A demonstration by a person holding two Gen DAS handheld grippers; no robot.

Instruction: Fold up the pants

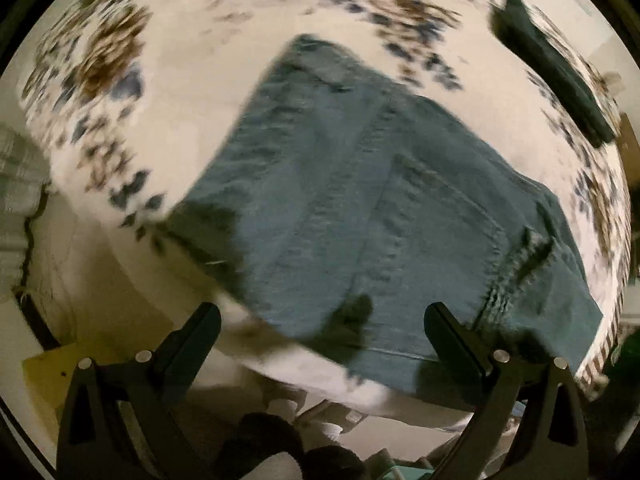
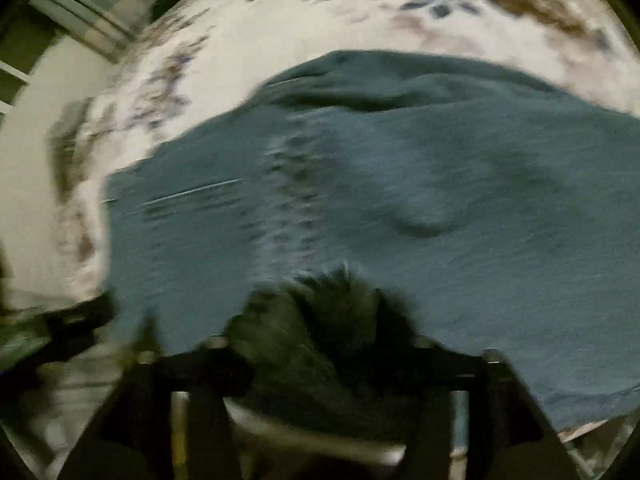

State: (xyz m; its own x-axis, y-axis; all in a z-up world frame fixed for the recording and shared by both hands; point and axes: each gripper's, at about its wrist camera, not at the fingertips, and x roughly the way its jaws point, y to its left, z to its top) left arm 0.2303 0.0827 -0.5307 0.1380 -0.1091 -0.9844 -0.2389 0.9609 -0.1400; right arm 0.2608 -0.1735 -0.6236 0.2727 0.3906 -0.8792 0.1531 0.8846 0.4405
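Note:
Blue-grey denim pants (image 1: pixel 360 208) lie spread on a floral bedspread (image 1: pixel 192 80), with a back pocket and the waistband facing up at the right. My left gripper (image 1: pixel 322 316) is open and empty, hovering just above the near edge of the pants. In the right wrist view the pants (image 2: pixel 400 184) fill the middle. My right gripper (image 2: pixel 320 320) is shut on a bunched edge of the pants at the bottom centre. The view is blurred.
A dark folded garment (image 1: pixel 552 76) lies at the far right of the bed. The bed edge runs below the pants (image 1: pixel 280 364). A plaid cloth (image 2: pixel 96 4) shows at the upper left of the right wrist view.

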